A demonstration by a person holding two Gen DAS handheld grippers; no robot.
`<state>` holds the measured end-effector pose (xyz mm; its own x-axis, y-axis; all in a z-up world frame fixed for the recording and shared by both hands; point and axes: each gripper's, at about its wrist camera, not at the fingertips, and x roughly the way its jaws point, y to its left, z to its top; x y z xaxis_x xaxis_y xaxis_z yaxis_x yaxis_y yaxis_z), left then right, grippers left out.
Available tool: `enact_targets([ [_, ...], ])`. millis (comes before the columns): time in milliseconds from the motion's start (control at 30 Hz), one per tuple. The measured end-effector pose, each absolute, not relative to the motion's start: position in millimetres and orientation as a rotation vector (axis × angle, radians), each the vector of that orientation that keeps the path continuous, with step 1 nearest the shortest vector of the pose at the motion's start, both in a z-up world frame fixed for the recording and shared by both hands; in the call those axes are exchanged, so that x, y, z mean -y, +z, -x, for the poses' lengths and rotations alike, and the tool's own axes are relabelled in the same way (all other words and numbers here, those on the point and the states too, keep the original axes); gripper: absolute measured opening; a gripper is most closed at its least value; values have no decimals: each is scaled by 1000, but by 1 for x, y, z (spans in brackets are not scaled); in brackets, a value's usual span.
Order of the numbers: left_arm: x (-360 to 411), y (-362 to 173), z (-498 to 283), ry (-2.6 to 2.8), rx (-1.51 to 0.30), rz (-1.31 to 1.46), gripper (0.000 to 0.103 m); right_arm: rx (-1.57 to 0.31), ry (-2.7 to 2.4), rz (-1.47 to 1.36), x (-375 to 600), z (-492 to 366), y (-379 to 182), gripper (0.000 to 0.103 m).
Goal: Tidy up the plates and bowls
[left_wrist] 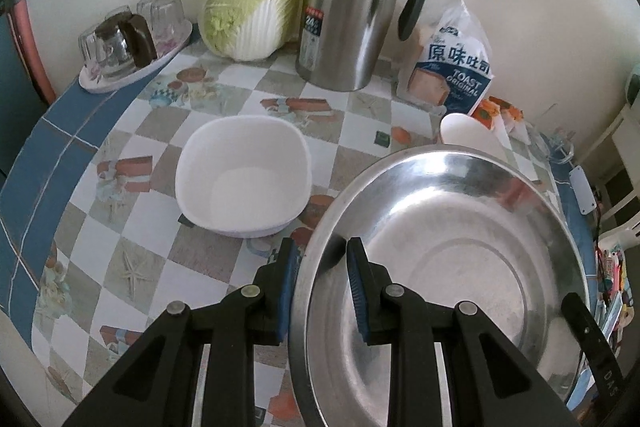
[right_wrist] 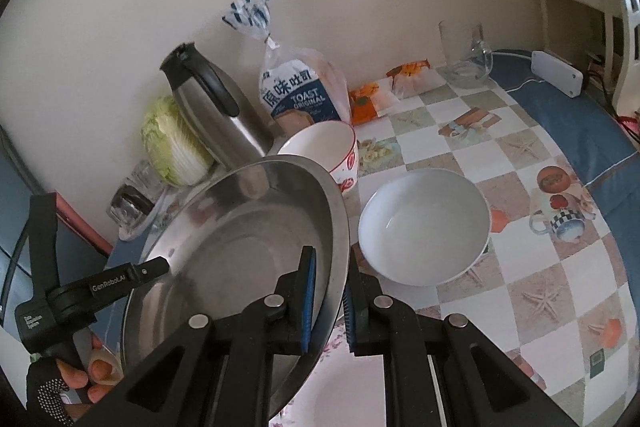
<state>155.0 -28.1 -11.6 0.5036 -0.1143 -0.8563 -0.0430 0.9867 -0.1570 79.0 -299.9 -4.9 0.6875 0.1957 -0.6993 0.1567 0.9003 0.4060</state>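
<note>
Holding the steel basin (left_wrist: 448, 267) tilted above the table (left_wrist: 120, 227), we're pinching opposite rim edges with left gripper (left_wrist: 320, 291) and right gripper (right_wrist: 330, 303) for balance.

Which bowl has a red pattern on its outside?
The deep bowl beside the toast bag; the round bowl and squarish bowl are plain white.
</note>
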Motion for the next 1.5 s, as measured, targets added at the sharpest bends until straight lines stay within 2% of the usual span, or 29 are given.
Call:
enact_targets([
  [733,5,-45,-166,-29,-1121,223,27,-958,2,-357,266,-99,-43,13],
  [1500,14,-57,-180,-71,-1123,220,27,-981,-38,-367,275,-115,-59,13],
])
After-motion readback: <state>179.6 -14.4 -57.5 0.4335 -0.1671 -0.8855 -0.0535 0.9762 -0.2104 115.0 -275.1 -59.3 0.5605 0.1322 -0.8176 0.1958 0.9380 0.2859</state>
